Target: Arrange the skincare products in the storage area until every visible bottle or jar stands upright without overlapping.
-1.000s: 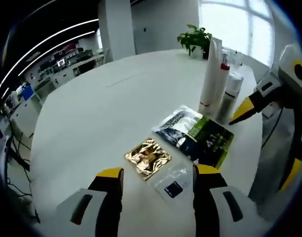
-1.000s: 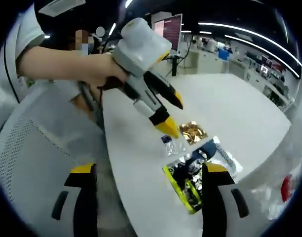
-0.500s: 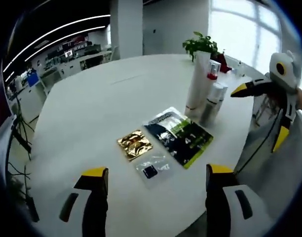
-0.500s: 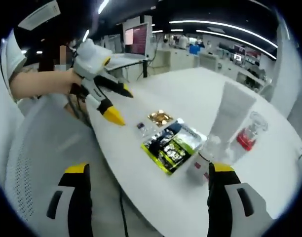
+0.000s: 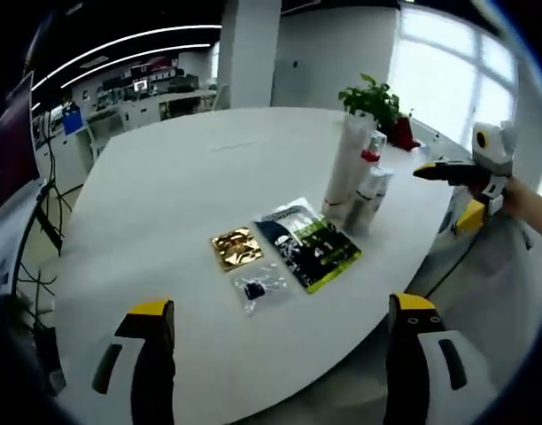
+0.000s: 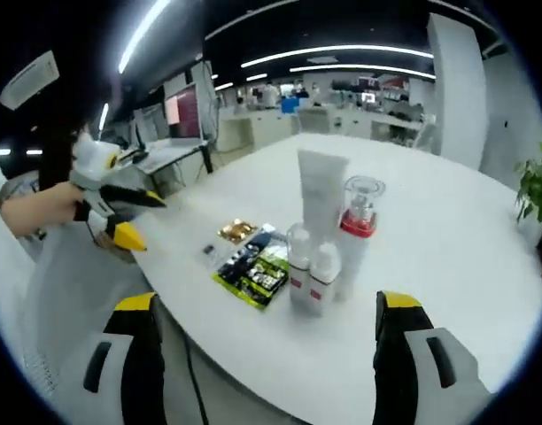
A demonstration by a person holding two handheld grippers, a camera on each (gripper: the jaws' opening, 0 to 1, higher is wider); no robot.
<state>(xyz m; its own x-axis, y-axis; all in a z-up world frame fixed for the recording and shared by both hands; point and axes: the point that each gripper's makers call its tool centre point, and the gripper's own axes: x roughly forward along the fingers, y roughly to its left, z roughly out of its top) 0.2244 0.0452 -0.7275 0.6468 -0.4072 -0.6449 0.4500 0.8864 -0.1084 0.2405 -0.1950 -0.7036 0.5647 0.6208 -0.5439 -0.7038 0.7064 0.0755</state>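
Four upright containers share your white table: one tall tube, one red-collared bottle, two small bottles. Beside them lie three flat sachets. Since a second ago both grippers have pulled back; everything sits well beyond your wide-open jaws.

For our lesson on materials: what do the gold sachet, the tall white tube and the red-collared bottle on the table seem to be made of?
Gold sachet: likely metallised foil, with a crinkled, mirror-like glint.
Tall white tube: probably soft plastic, matte and opaque, standing on its cap.
Red-collared bottle: clear cap that could be plastic or glass, over a glossy red collar and a white body, probably plastic.
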